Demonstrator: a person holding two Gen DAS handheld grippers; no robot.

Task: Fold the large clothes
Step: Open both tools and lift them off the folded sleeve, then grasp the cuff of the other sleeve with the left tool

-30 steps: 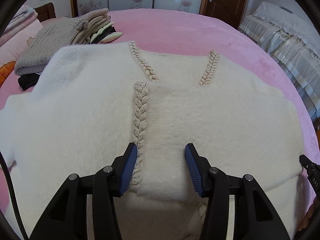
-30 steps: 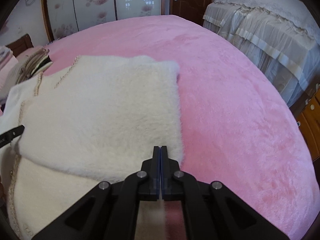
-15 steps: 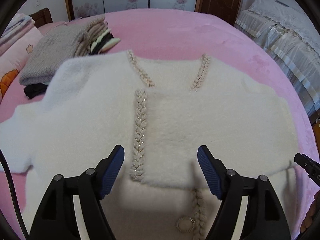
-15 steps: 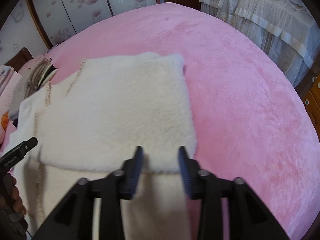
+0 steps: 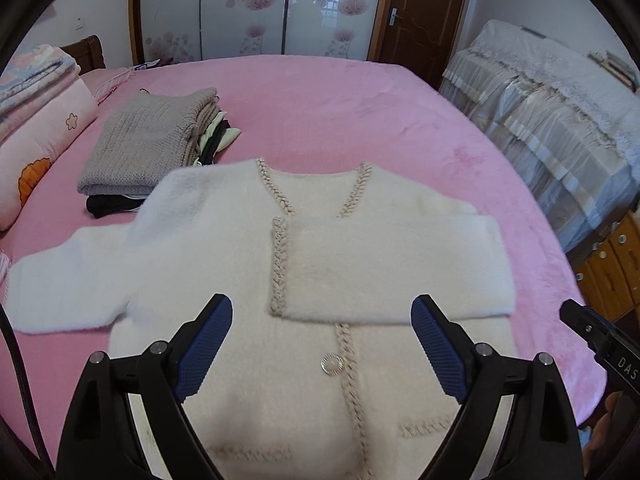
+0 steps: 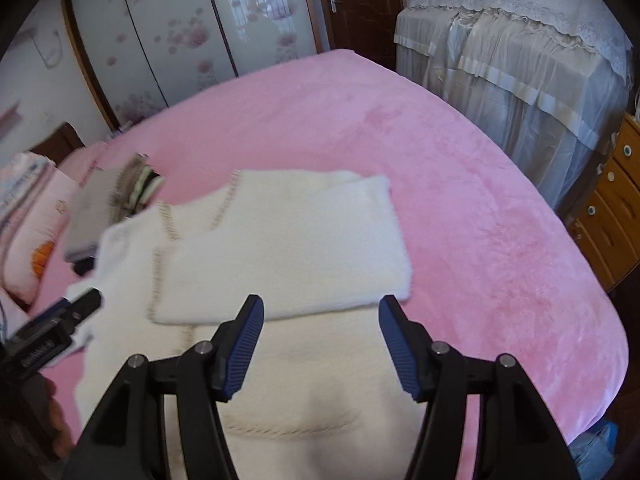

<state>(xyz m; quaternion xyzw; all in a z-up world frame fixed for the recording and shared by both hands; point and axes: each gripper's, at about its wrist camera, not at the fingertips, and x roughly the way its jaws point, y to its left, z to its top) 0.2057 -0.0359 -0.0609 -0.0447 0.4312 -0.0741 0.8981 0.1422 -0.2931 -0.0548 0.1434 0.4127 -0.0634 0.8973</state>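
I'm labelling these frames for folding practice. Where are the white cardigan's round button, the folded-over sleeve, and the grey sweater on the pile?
round button (image 5: 331,363): left wrist view, centre of the button.
folded-over sleeve (image 5: 400,268): left wrist view, middle of the sleeve.
grey sweater (image 5: 148,144): left wrist view, its top face.

A home bedroom: a pink-blanketed bed (image 5: 320,92), pillows (image 5: 36,140), floral sliding wardrobe doors (image 5: 240,8) and a wooden door (image 5: 420,12).

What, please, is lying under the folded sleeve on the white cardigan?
The folded sleeve lies across the cardigan chest. The braided placket emerges below it with one button; whatever lies beneath the sleeve is covered.
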